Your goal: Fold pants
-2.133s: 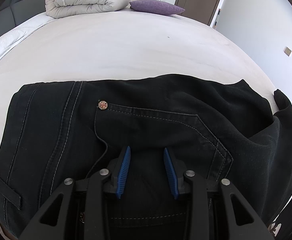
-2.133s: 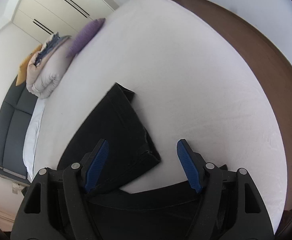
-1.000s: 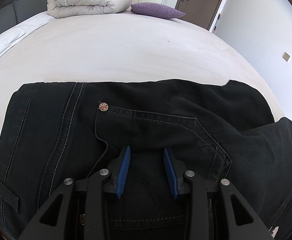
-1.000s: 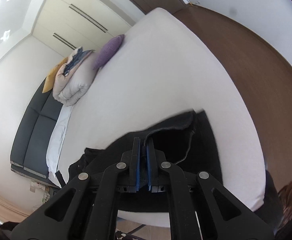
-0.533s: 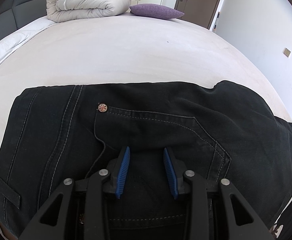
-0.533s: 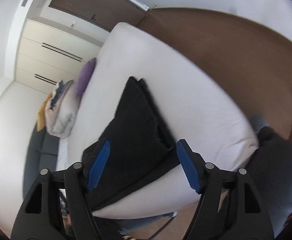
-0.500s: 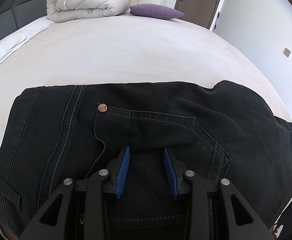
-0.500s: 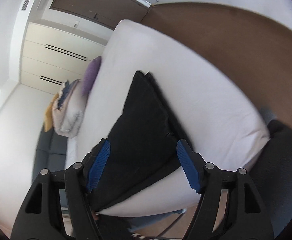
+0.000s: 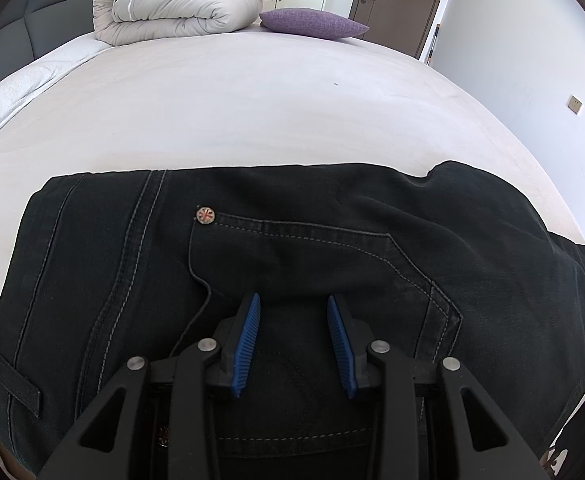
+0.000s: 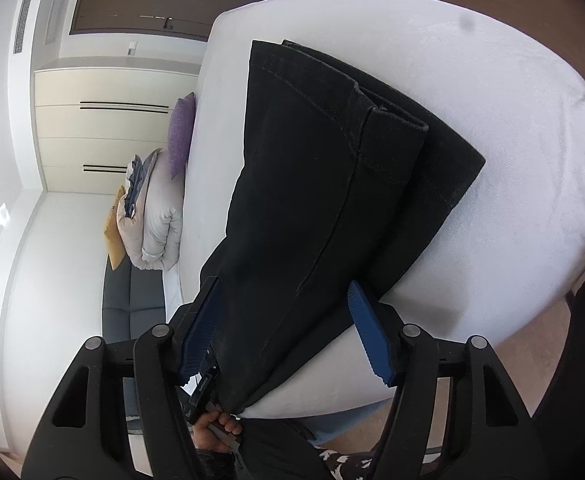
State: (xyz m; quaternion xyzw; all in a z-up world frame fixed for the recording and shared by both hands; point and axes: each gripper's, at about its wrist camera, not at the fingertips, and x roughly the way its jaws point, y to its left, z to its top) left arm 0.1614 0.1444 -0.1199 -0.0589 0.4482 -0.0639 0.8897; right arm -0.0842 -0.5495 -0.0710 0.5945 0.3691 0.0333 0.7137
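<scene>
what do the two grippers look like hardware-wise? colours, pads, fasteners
Both match: the left gripper and right gripper have matte black linkage arms with triangular cutouts, joined by round silver pivot fasteners. Each finger carries a blue ribbed pad with fine ridges along its face. No cables or markings are legible on either frame.

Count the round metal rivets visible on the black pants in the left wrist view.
2: one rivet at the pocket's upper corner, another low, behind the left gripper. Others may be hidden.
</scene>
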